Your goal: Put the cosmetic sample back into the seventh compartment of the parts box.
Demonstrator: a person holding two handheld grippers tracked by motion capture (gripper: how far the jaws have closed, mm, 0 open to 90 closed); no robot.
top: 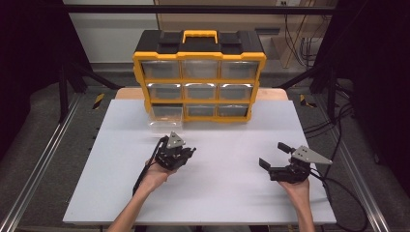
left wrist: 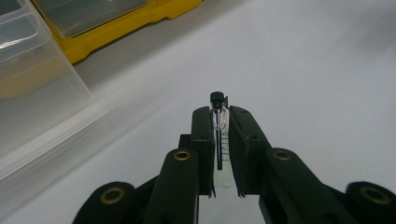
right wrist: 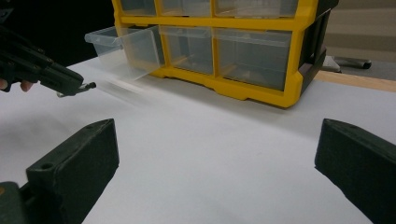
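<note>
Counter [top: 203,193], white and flat, is carrying a yellow-and-black plastic drawer cabinet [top: 199,75] whose clear bottom-left drawer [top: 165,118] is standing pulled out. Just behind it, the left hand-held gripper [top: 186,151] is clenching a small clear glass vial with a black cap [left wrist: 219,140], its long axis pointing ahead along the jaws. The right hand-held gripper [top: 272,155] is resting released, well apart.

My high view looks forward and down over the whole table [top: 212,193]. My gripper views sit low and close. All three share the yellow organizer [top: 199,77] at the far edge.
</note>
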